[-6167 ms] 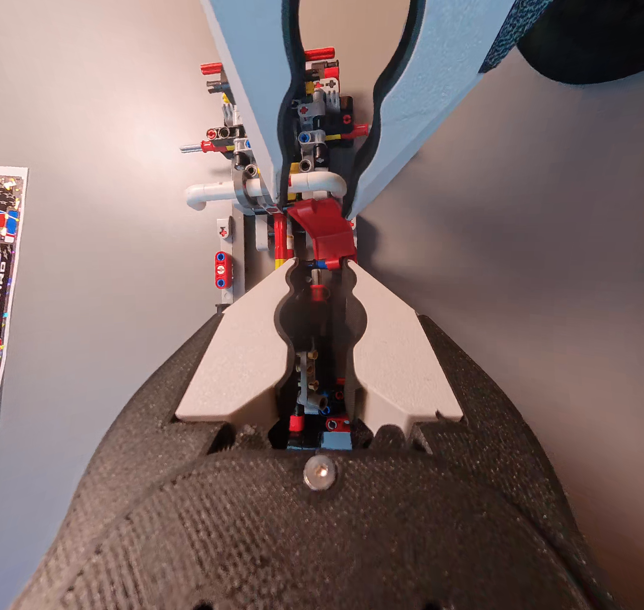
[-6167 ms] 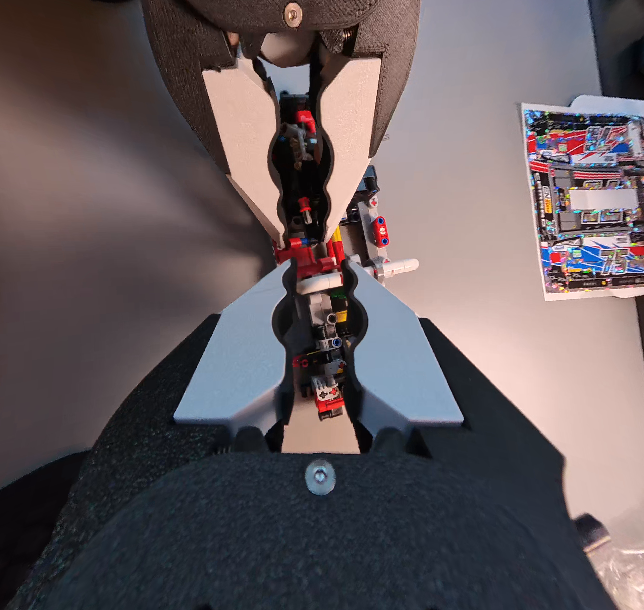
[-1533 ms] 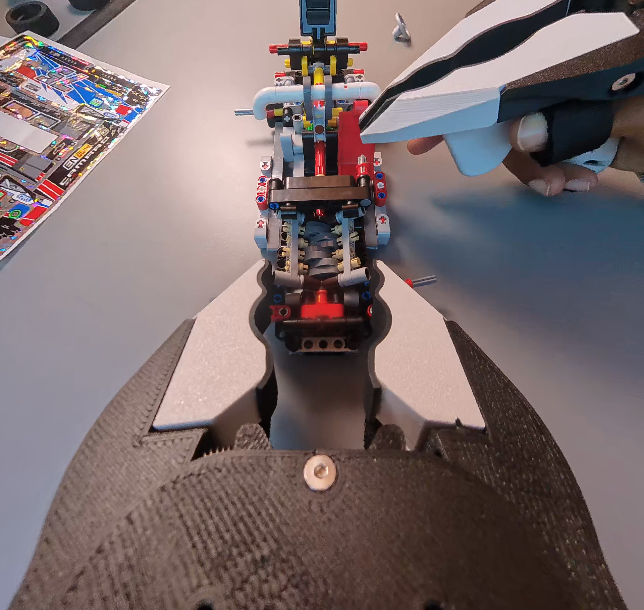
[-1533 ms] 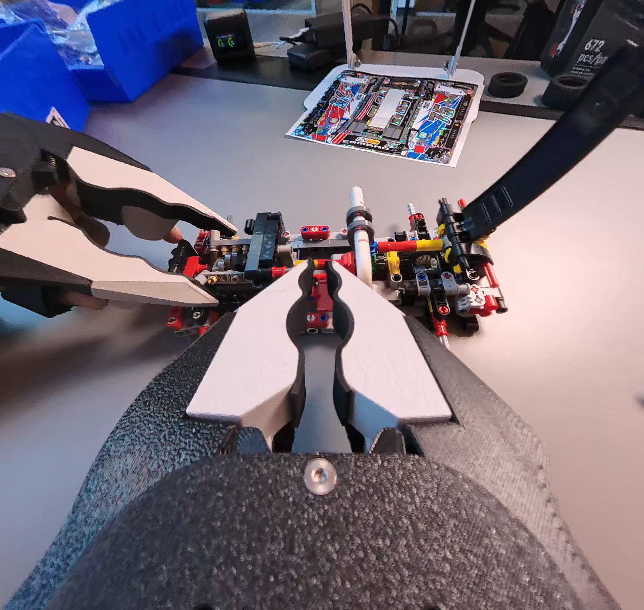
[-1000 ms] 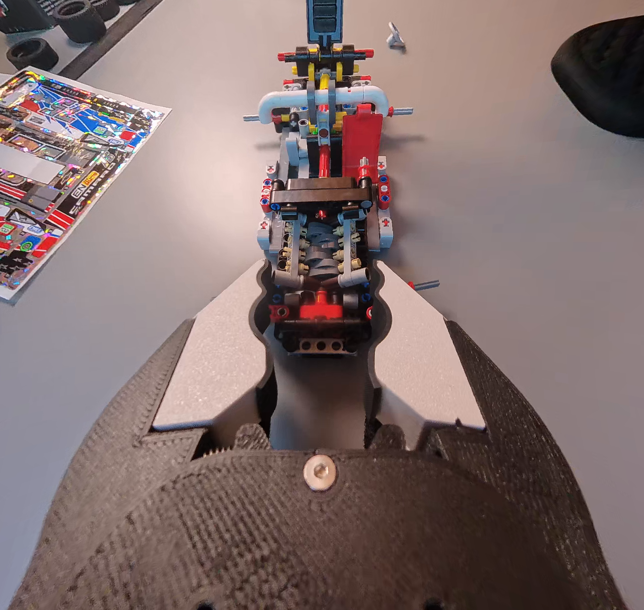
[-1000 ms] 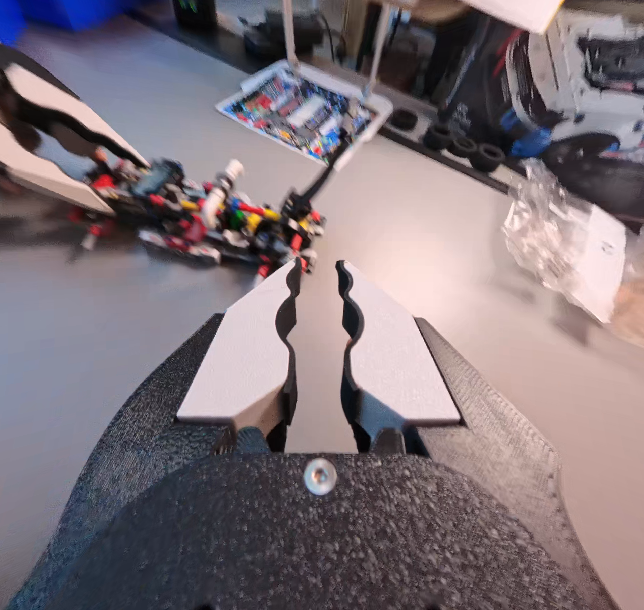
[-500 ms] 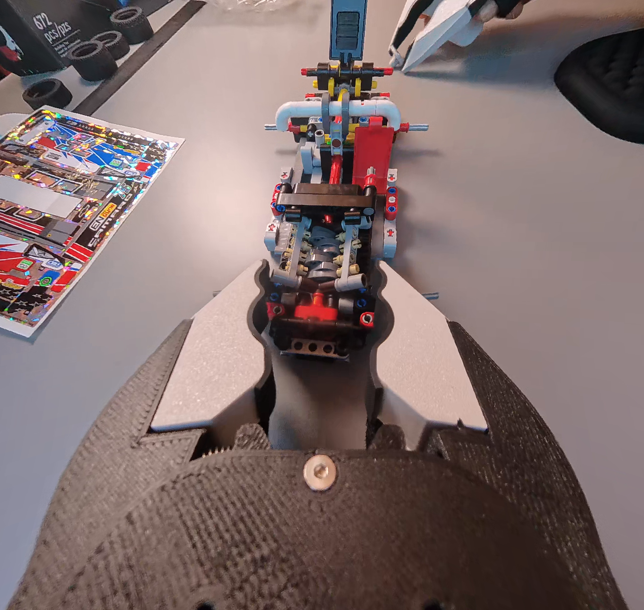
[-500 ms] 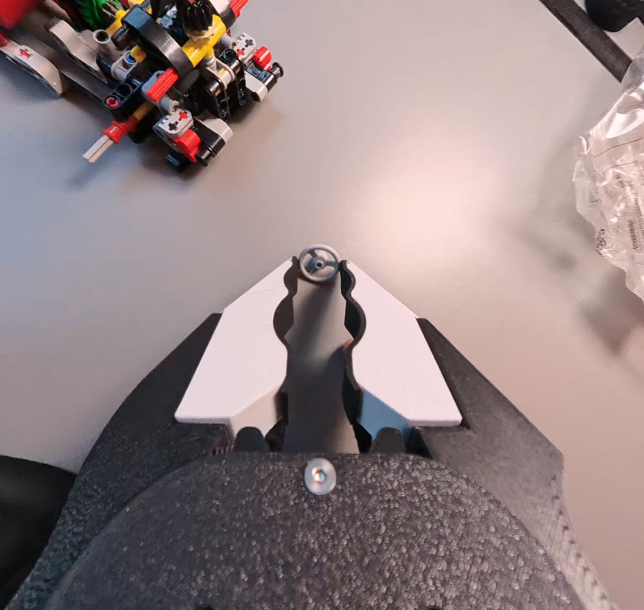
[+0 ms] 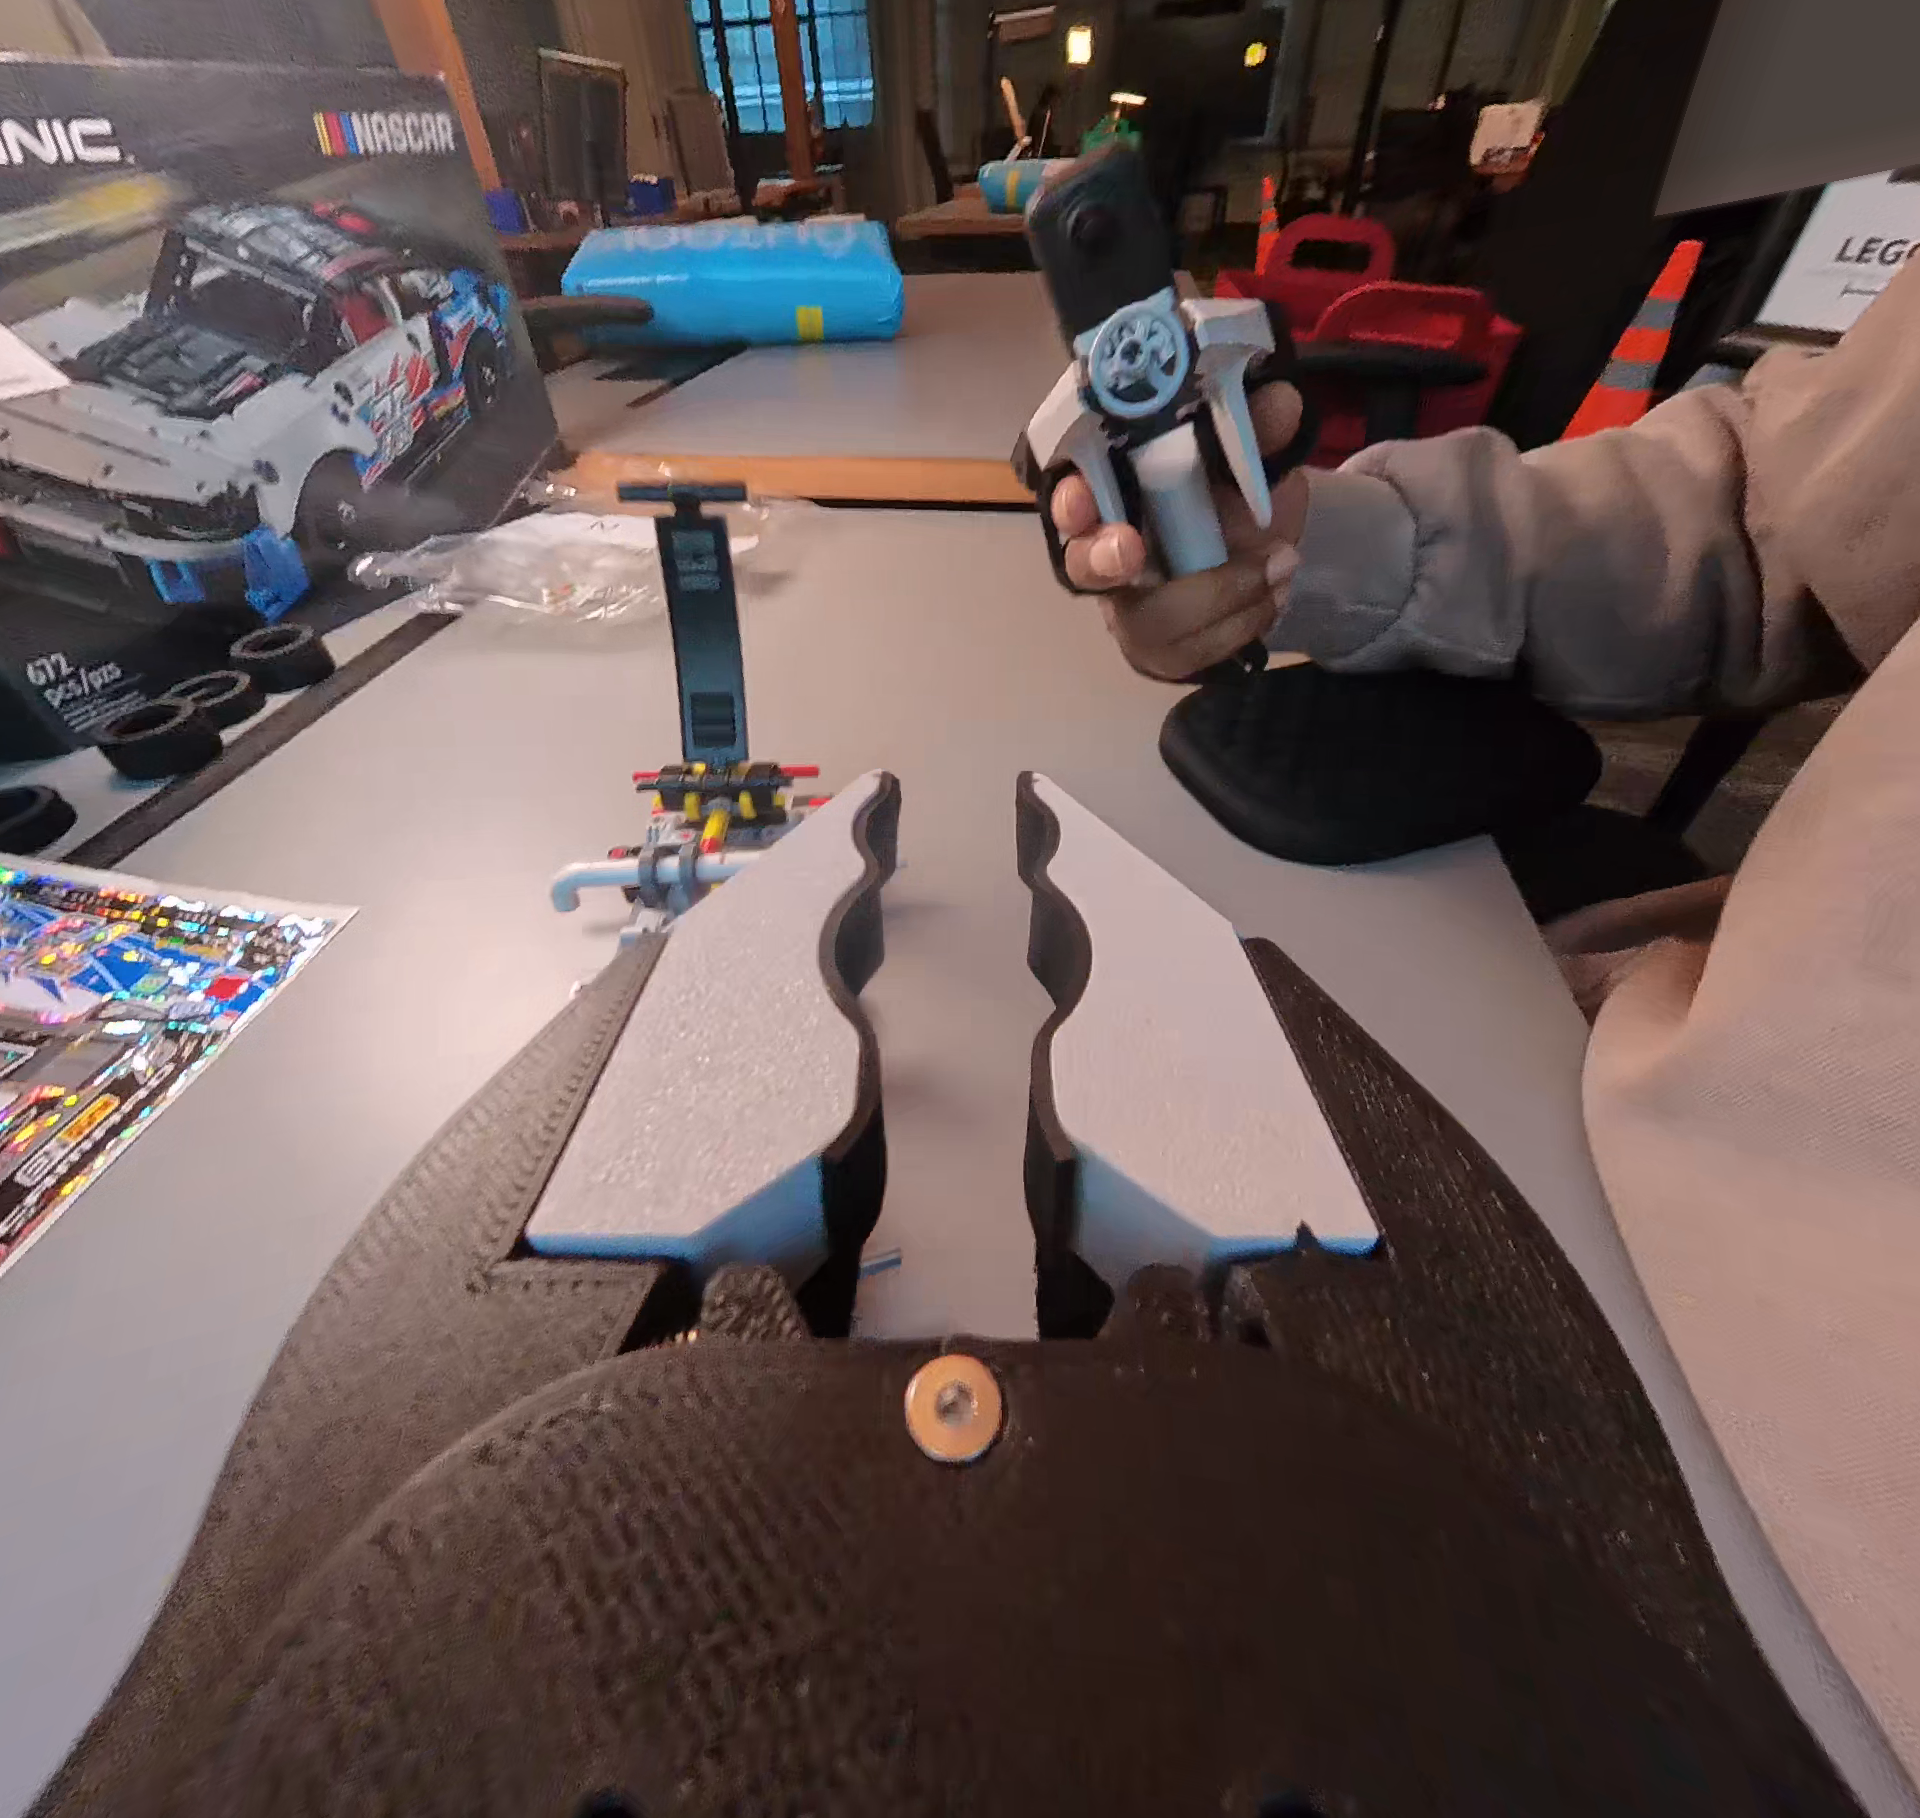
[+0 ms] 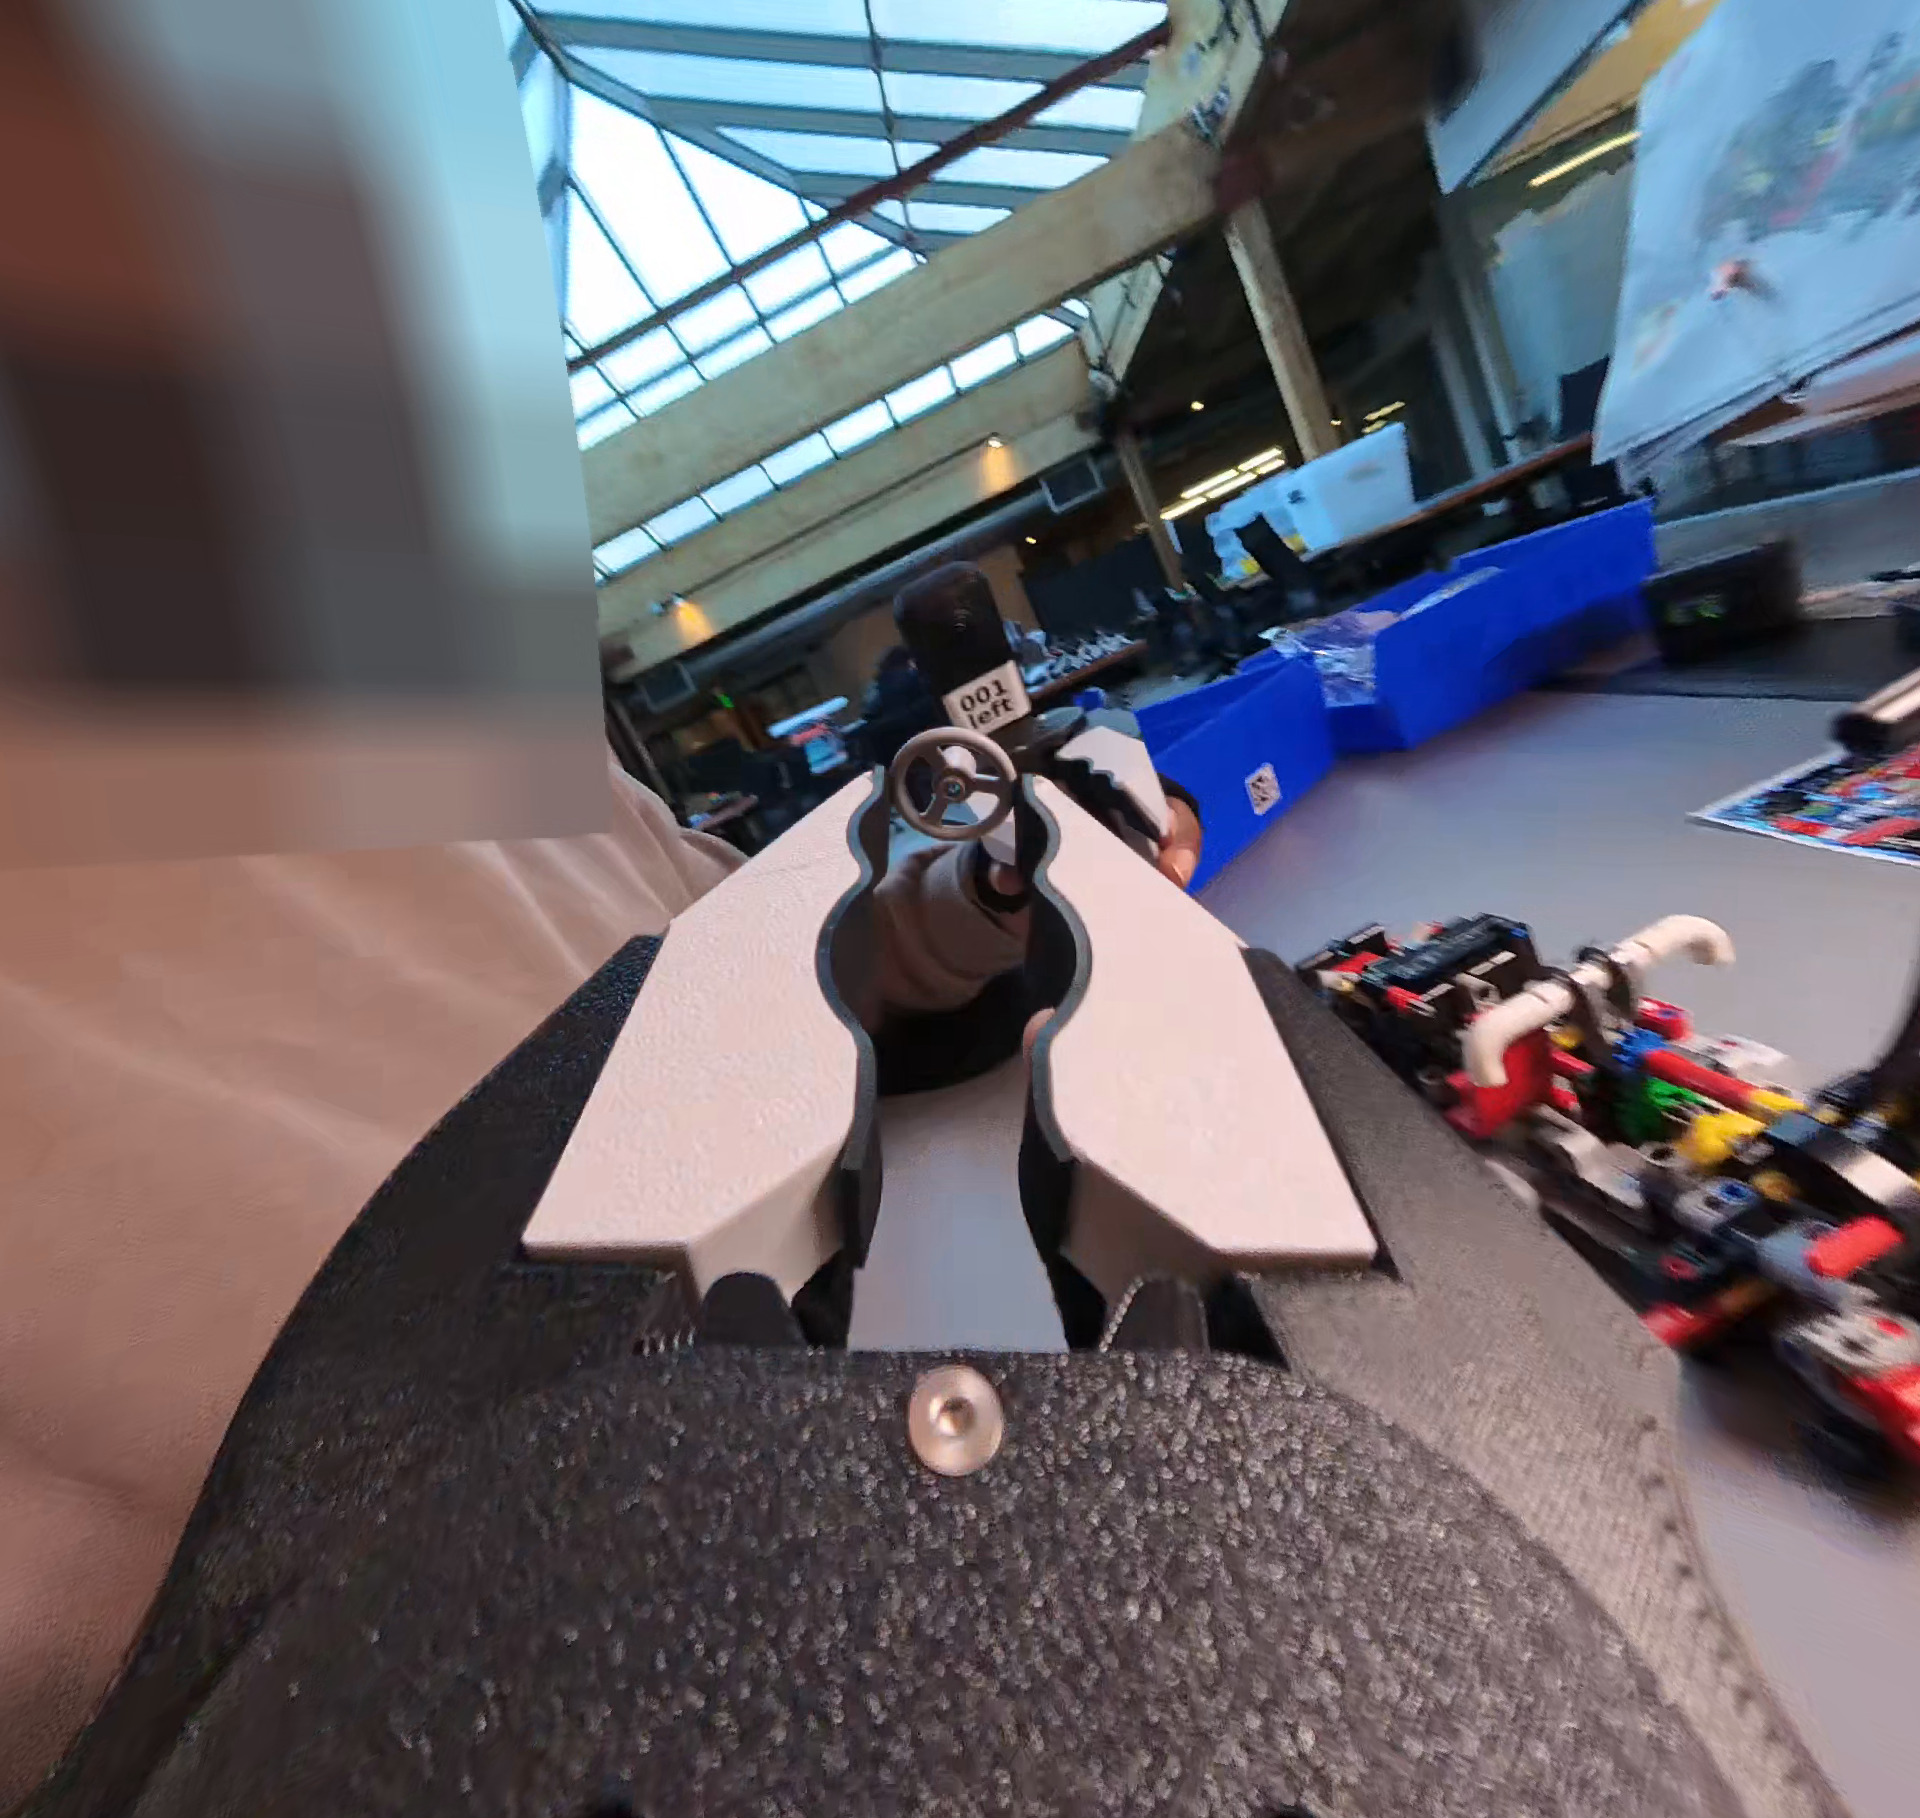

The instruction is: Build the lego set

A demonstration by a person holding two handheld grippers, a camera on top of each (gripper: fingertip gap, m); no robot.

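Lifted off the grey table (image 9: 1039, 646) since half a second ago, the right gripper (image 10: 954, 804) is now held in the air with a small grey steering wheel (image 10: 953, 798) pinched between its fingertips; in the left wrist view the wheel (image 9: 1135, 363) is seen face-on at the tips of that gripper (image 9: 1138, 386), which is gripped by a hand (image 9: 1174, 563) in a beige sleeve (image 9: 1558, 563). Released from the lego car chassis (image 9: 707, 833), the left gripper (image 9: 951, 802) has been drawn back and raised; its fingers are spread with nothing between them.

The chassis rests on the table just beyond the left gripper's left finger (image 9: 748, 1020), partly hidden by it, and a dark upright bar (image 9: 701, 625) rises at its far end. In the right wrist view the chassis (image 10: 1621, 1072) lies to the right of the right gripper, blurred.

Left of the chassis a holographic sticker sheet (image 9: 114, 1020) lies flat. Farther left, four loose black tyres (image 9: 218, 698) can be counted by the set's box (image 9: 239, 314), which bears a picture of a white race car; its printing is left unquoted. One clear plastic bag (image 9: 540, 563) lies beyond the chassis. To the right of the chassis one black pad (image 9: 1371, 760) sits at the table edge.

Past the chassis in the right wrist view, two blue bins (image 10: 1382, 688) are made out. A small white label is carried on the left gripper's camera (image 10: 961, 646).
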